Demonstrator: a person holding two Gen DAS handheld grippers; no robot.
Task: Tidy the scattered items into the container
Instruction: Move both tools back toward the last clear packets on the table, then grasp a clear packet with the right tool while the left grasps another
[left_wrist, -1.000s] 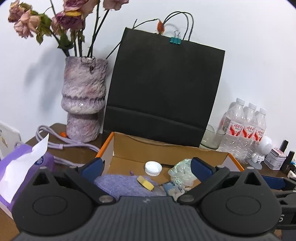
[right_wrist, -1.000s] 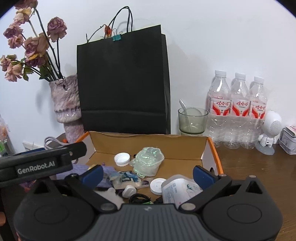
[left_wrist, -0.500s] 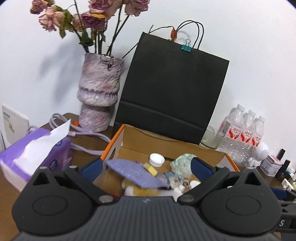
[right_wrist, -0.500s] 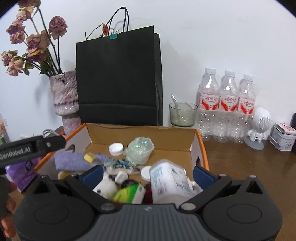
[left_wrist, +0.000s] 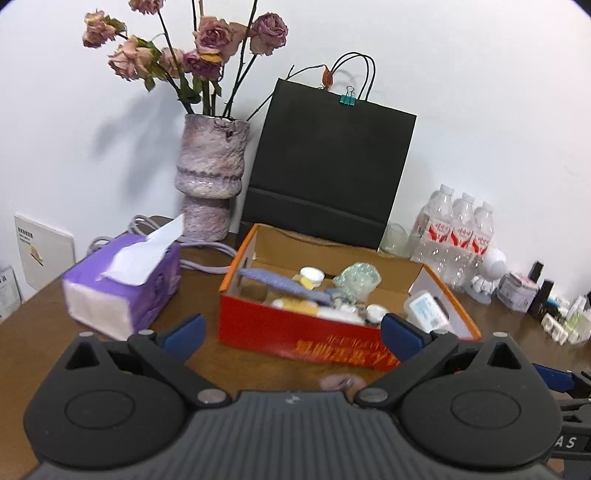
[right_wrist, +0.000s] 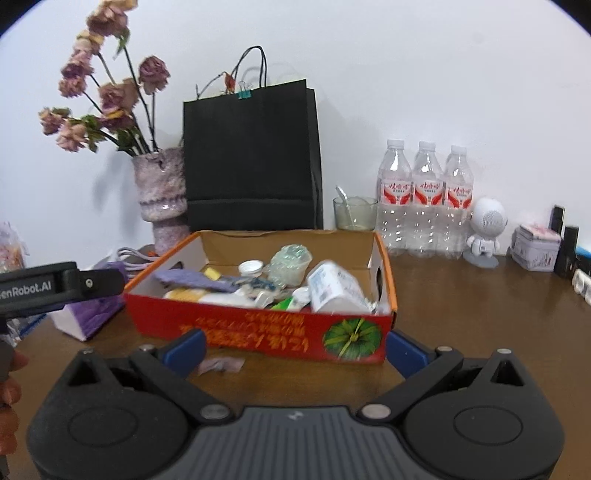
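A red cardboard box (left_wrist: 303, 334) (right_wrist: 258, 332) stands on the brown table and holds several small items: a purple cloth (right_wrist: 192, 278), a white cap (right_wrist: 251, 266), a crumpled clear wrapper (right_wrist: 290, 260) and a white packet (right_wrist: 332, 286). In front of the box a small pale purple scrap (right_wrist: 221, 364) (left_wrist: 338, 381) lies on the table. My left gripper (left_wrist: 293, 334) is open and empty, held back from the box's front wall. My right gripper (right_wrist: 295, 349) is also open and empty, just in front of the box.
A purple tissue box (left_wrist: 122, 291) sits left of the box. Behind stand a vase of dried roses (left_wrist: 210, 177), a black paper bag (left_wrist: 328, 173), a glass (right_wrist: 354, 212) and three water bottles (right_wrist: 424, 195). Small items and a tin (right_wrist: 537, 251) line the right side.
Both grippers have pulled back from over the box, so its red front wall and the table in front now show. Neither gripper took hold of anything.
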